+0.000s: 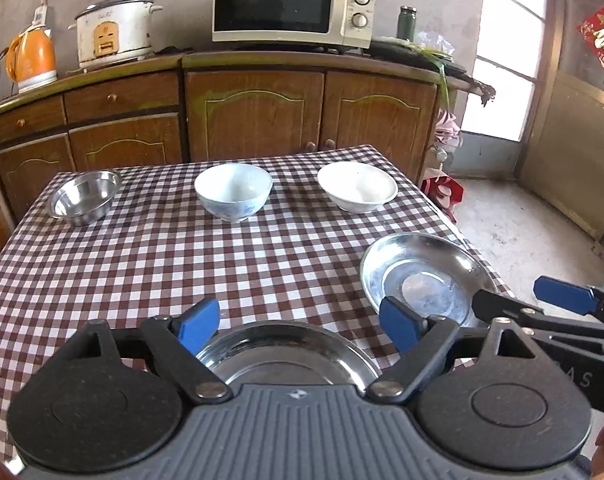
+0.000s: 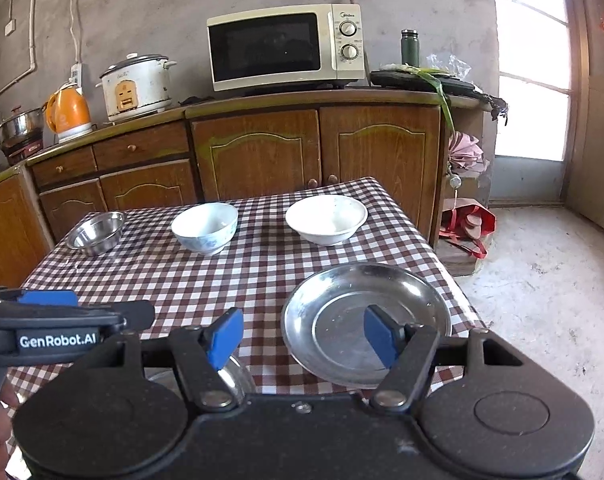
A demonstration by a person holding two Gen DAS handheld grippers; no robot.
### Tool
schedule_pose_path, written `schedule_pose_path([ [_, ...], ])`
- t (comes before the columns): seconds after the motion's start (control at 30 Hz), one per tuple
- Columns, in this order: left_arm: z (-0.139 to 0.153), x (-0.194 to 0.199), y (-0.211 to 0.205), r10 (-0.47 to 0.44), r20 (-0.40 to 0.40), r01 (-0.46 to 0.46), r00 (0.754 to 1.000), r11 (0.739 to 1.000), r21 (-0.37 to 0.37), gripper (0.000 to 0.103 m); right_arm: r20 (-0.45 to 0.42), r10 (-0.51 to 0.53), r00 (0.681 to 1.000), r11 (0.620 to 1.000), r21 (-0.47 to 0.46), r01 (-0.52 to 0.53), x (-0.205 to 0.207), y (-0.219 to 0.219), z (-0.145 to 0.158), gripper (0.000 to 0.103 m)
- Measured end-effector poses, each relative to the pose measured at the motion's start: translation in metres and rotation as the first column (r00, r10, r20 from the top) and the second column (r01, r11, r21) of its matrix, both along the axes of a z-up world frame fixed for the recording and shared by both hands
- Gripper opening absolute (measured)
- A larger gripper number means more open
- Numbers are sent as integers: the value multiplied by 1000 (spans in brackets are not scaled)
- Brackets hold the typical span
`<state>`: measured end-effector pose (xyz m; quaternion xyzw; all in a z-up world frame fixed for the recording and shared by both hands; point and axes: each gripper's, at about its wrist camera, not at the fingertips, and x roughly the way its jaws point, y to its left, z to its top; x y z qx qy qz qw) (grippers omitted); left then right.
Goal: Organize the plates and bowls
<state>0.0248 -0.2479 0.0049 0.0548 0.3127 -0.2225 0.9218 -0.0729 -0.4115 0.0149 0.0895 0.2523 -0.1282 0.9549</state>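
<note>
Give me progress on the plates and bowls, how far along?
Nothing stacked yet. Small steel bowl, patterned bowl, white bowl and both steel plates sit apart. Left gripper and right gripper are open, empty. All grouping remains.

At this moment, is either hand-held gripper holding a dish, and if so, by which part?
Nothing is held. The left hand-held gripper and right hand-held gripper both stand open above the table, no plate or bowl between their pads.

Black tools (image 1: pixel 300 325) (image 2: pixel 305 337) – blue pads (image 1: pixel 200 322), white lettering
</note>
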Motion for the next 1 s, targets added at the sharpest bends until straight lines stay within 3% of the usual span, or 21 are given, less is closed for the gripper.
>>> schedule_pose_path([
  [1.0,-4,19,-33,-45,4,45,999,999,16,89,29,-100,995,995,-5,100,10,-42,0,80],
])
